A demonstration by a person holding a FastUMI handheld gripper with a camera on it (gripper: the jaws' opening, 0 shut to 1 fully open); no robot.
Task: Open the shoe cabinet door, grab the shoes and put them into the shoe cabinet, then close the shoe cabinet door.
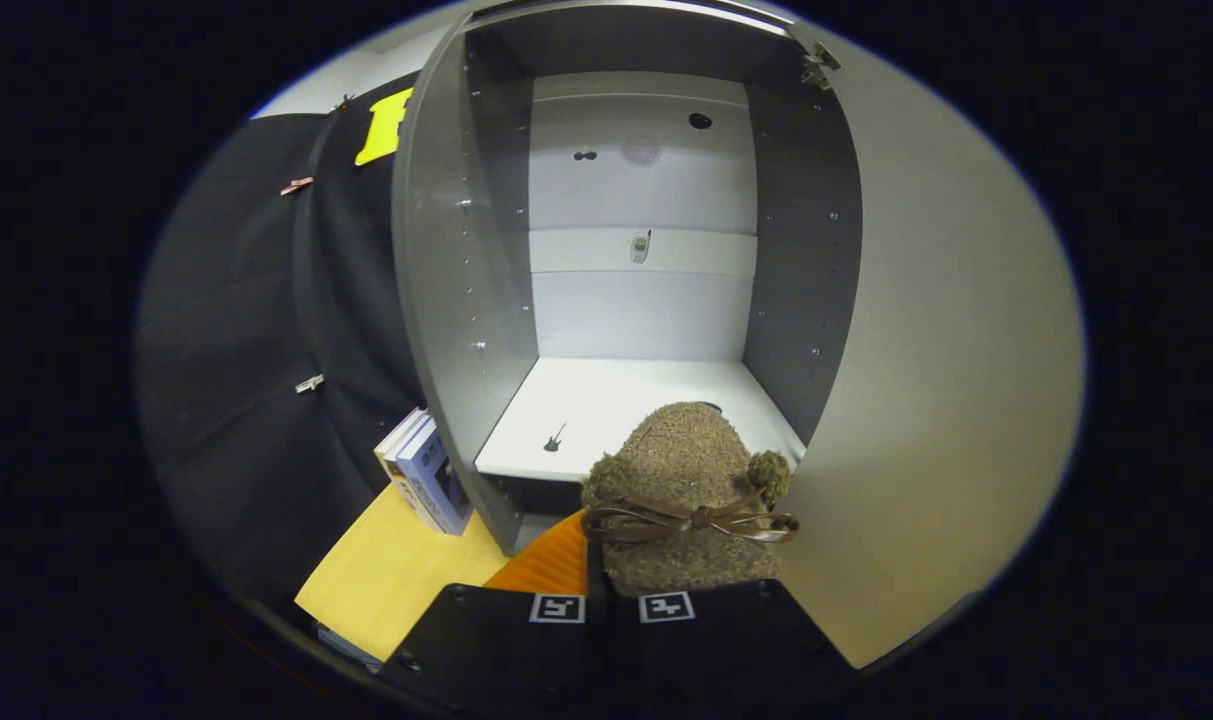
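Observation:
A brown fuzzy shoe with a dark leather bow hangs just ahead of my gripper, its toe pointing into the shoe cabinet. My gripper is shut on the shoe's rear; one finger shows against its left side and the other is hidden behind it. The toe reaches over the front edge of the white bottom shelf. The cabinet door stands swung wide open on the right, its pale inner face towards me.
Grey side panels and a white back wall bound the compartment, with hinges at the top right. A few books lean against the cabinet's left side on a yellow board. Black cloth hangs to the left.

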